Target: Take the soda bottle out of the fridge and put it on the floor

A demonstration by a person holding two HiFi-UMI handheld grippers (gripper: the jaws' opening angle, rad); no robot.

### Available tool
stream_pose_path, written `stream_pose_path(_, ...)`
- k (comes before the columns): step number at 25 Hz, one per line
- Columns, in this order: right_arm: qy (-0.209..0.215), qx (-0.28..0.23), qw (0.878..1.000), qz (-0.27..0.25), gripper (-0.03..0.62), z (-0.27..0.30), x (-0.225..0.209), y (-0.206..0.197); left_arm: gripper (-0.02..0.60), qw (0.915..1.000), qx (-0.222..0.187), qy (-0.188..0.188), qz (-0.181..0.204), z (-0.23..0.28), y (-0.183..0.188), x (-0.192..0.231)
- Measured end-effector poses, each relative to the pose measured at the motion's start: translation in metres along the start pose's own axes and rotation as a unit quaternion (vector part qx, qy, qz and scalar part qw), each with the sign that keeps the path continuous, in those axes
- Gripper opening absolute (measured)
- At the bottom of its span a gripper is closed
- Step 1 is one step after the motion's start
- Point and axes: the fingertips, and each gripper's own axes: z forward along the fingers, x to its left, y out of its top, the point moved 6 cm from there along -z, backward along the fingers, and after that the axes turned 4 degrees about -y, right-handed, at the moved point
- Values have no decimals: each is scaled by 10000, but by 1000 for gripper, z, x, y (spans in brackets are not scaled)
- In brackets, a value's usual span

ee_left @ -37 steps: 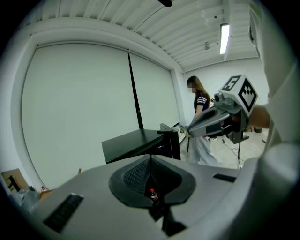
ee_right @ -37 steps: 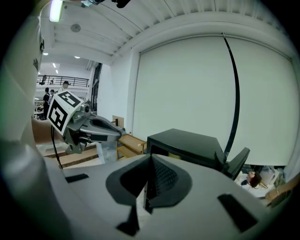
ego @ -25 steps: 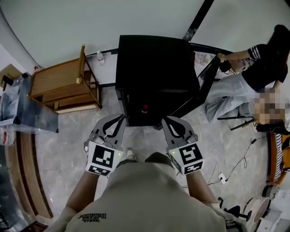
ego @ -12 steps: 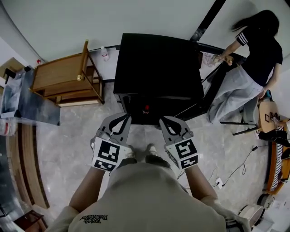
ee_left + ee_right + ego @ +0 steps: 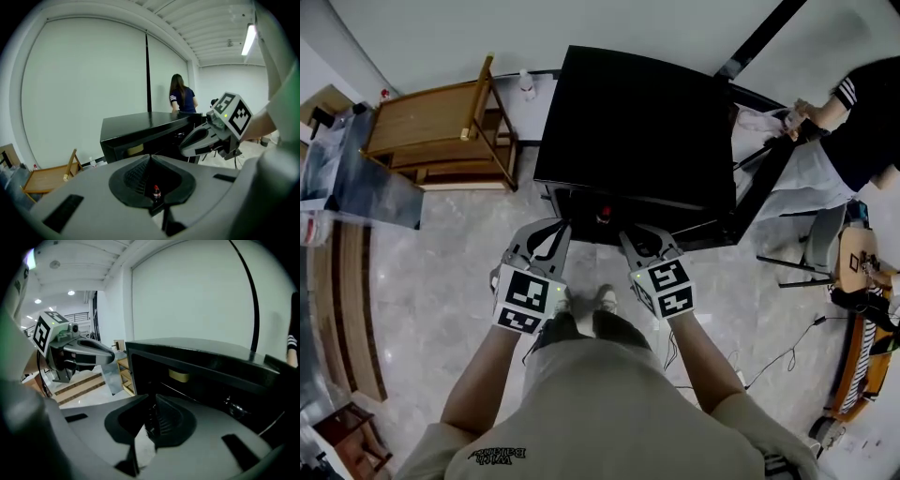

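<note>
Inventory, as seen from the floor of the room:

- Fridge (image 5: pixel 637 122): black, low, centre top of the head view, against the pale wall. Its door (image 5: pixel 769 183) stands open, swung out toward the right of the frame.
- Soda bottle (image 5: pixel 603 217): red cap, dark contents, upright inside the open fridge near the front of the compartment. In the head view it sits just above the gap between the two grippers. Neither gripper touches it.
- Left gripper (image 5: pixel 553 234): held in front of the fridge opening, lower left of the bottle. Its jaws are closed tip to tip with nothing clamped; the bottle shows only far off through the hollow behind the tips.
- Right gripper (image 5: pixel 630 236): beside the left one, lower right of the bottle. Its jaws are pressed together and empty, pointing into the dark compartment.
- Floor (image 5: pixel 441 272): pale marbled tile, lower half of the frame.
- Wooden stand (image 5: pixel 431 131): upper left, just beside the fridge.
- Small clear bottle (image 5: pixel 525 84): on the floor by the wall, between stand and fridge.
- Second person (image 5: pixel 862 131): upper right, dark top, behind the open door.
- Cable (image 5: pixel 787 352): on the tiles, lower right.
</note>
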Motion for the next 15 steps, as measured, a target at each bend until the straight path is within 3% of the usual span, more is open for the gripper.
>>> stream_pose_path(4, -2, 206, 9998, -50, 91, 34, -7, -18, 11, 9998, 164, -36, -75, 20, -21, 4)
stream_pose_path(15, 19, 848, 9964, 25, 115, 127, -17, -84, 10, 9981, 509, -121, -339, 73, -78, 13)
